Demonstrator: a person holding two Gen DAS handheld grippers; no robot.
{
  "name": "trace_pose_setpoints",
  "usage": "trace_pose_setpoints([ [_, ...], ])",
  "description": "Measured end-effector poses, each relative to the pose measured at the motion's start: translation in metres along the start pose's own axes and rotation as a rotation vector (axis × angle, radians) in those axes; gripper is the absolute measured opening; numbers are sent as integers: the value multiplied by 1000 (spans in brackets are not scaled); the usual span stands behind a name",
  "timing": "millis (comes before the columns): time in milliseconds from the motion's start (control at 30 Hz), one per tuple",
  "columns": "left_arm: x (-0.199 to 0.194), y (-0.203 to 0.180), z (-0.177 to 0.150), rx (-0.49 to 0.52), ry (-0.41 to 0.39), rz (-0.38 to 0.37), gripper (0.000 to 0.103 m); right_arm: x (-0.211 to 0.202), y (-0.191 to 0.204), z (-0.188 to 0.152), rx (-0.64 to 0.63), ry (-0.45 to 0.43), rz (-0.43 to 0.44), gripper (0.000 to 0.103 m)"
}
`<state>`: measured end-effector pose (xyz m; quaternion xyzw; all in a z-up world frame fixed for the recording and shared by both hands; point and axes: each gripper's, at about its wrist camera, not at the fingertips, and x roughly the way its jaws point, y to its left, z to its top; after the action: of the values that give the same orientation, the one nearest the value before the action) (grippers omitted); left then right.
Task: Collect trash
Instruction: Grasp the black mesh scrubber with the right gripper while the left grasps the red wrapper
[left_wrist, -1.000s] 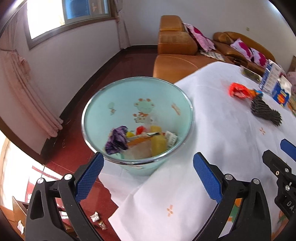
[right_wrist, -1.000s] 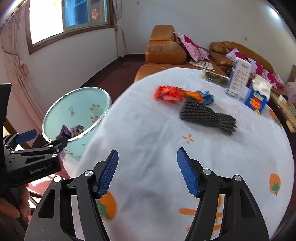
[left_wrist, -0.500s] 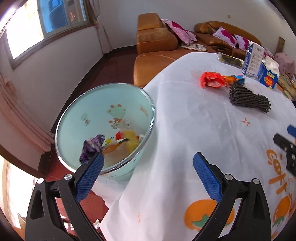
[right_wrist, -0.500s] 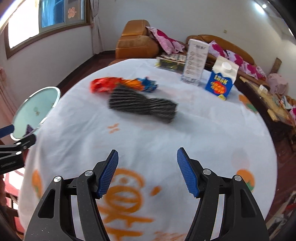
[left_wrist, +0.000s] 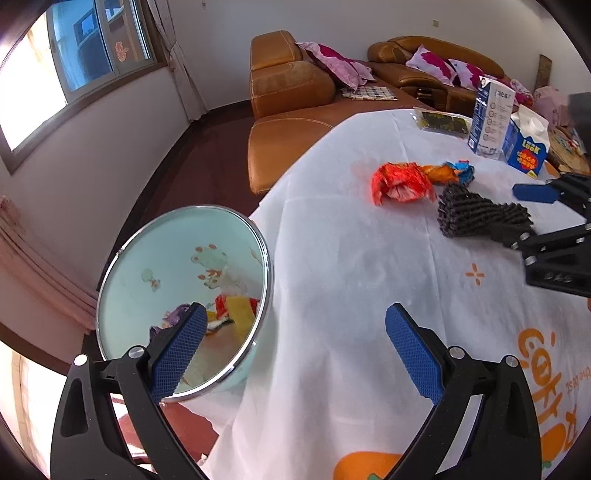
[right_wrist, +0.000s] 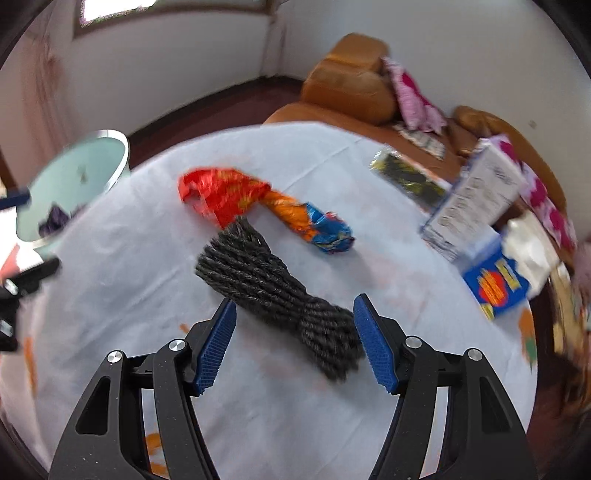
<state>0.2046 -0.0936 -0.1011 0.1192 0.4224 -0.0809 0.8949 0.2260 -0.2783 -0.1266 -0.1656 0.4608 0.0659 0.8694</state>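
Observation:
A pale green trash bin (left_wrist: 147, 280) with several bits of trash inside stands beside the table's left edge; it also shows in the right wrist view (right_wrist: 74, 173). On the white tablecloth lie a black foam net sleeve (right_wrist: 273, 299), a red wrapper (right_wrist: 221, 195) and an orange and blue wrapper (right_wrist: 314, 225). My right gripper (right_wrist: 295, 343) is open, its fingers on either side of the near end of the net sleeve. My left gripper (left_wrist: 291, 354) is open and empty over the table edge next to the bin. The sleeve (left_wrist: 480, 218) and red wrapper (left_wrist: 399, 181) lie far ahead of it.
A white and blue carton (left_wrist: 491, 118), a blue milk carton (left_wrist: 524, 147) and a dark packet (left_wrist: 443, 123) stand at the table's far side. Orange leather sofas (left_wrist: 291, 88) are behind the table. The right gripper's body (left_wrist: 554, 236) shows at the left view's right edge.
My right gripper has moved forward across the table and now straddles the black net sleeve. My left gripper has drawn back and to the right from the bin, which now sits lower left.

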Motion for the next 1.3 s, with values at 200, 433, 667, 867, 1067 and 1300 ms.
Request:
trace_pose_setpoints([
  [200,4,-2,20,26,-25,-2,95,12,-12,-5,11,38,50,31],
  [433,24,-24,62,49,-76,-92,94,-41,-54,-42,212,-4,-56,30],
  [667,69,-72,106,111,-76,-210,87,-59,-113,-90,429,29,-164,31],
  [867,106,-98,107,131,22,-220,34,-60,-108,-97,458,23,-126,31],
  [1067,71,-86,87,132,-61,-168,23,-65,-83,-90,445,-18,-158,31],
  [1300,17,-39,53,75,-117,-76,24,-68,-53,-77,396,-31,-157,31],
])
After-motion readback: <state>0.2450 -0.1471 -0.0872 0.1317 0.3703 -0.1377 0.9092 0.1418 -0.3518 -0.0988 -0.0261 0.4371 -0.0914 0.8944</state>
